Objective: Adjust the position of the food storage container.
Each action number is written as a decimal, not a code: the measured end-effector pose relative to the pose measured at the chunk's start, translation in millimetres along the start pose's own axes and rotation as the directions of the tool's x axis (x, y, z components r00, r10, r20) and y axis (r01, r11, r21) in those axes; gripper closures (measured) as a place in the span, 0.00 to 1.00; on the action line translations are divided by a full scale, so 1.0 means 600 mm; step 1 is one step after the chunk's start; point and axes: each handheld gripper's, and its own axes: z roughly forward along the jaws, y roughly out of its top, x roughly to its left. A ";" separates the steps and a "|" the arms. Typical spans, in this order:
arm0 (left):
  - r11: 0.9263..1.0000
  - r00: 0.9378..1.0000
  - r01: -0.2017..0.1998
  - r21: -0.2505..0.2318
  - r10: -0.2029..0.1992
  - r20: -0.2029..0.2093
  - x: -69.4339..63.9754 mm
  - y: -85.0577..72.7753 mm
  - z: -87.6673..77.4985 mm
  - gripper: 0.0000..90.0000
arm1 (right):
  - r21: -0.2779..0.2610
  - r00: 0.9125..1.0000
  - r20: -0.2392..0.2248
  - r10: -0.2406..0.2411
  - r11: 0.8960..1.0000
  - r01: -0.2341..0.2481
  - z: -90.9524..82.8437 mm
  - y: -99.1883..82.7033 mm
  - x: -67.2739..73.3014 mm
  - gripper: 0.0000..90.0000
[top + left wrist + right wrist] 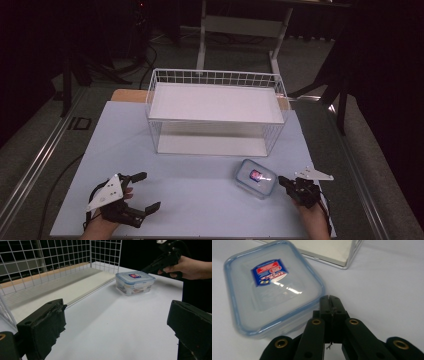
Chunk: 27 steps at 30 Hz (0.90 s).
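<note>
— Where's the box (255, 178)?
— On the counter (190, 190), in front of the wire basket (216, 111).
— Right gripper (331, 305)?
— Jaws clenched on nothing, tips at the box's edge.
— Left gripper (142, 191)?
— Jaws released, well apart from it.

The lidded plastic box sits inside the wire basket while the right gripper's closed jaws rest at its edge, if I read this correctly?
Not quite: the plastic box sits on the table in front of the wire basket, not inside it, as the high view shows. The right gripper does have its jaws closed at the box's edge.
</note>
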 end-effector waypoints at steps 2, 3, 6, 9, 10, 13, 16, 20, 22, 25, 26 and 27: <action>1.000 1.000 0.000 0.001 0.000 0.000 0.000 0.000 0.001 0.03 | 0.000 1.000 0.003 0.006 1.000 -0.006 0.004 0.003 -0.002 1.00; 1.000 1.000 -0.002 0.004 0.002 0.000 0.000 -0.001 0.001 0.03 | 0.004 1.000 0.005 0.012 1.000 -0.012 0.006 0.004 -0.002 1.00; 1.000 1.000 -0.007 0.006 0.007 -0.002 -0.002 0.000 0.000 0.03 | 0.007 1.000 0.020 0.013 1.000 -0.014 0.006 0.001 0.000 1.00; 1.000 1.000 -0.016 0.011 0.016 -0.003 -0.002 0.000 0.000 0.03 | 0.036 1.000 0.010 0.027 0.999 -0.028 0.006 -0.013 0.003 1.00; 1.000 1.000 -0.016 0.012 0.016 -0.003 -0.002 -0.001 0.001 0.03 | 0.049 1.000 0.012 0.023 0.999 -0.023 0.008 -0.018 0.006 1.00; 1.000 1.000 -0.015 0.013 0.015 -0.001 -0.003 0.000 0.002 0.03 | 0.071 1.000 -0.007 0.017 0.997 -0.017 0.015 -0.023 0.011 1.00; 1.000 1.000 -0.020 0.013 0.020 0.002 -0.005 0.000 0.003 0.03 | 0.071 1.000 -0.002 0.007 0.997 -0.007 0.029 -0.012 0.012 1.00; 1.000 1.000 -0.010 0.012 0.010 0.000 -0.002 -0.001 0.002 0.03 | 0.079 1.000 -0.009 -0.029 0.996 0.030 0.046 0.003 0.020 1.00; 1.000 1.000 -0.004 0.012 0.004 0.001 -0.001 -0.002 0.002 0.03 | 0.074 0.999 -0.026 -0.023 0.997 0.025 0.058 0.011 0.023 1.00; 1.000 1.000 -0.008 0.011 0.008 -0.001 -0.002 -0.001 0.001 0.03 | 0.073 0.999 -0.029 -0.031 0.997 0.033 0.076 0.026 0.029 1.00; 1.000 1.000 -0.011 0.010 0.011 0.000 -0.003 -0.001 0.001 0.03 | 0.070 0.999 -0.036 -0.031 0.997 0.034 0.082 0.030 0.032 1.00; 1.000 1.000 -0.011 0.010 0.011 0.000 -0.003 -0.001 0.001 0.03 | 0.070 0.999 -0.036 -0.031 0.997 0.034 0.082 0.030 0.032 1.00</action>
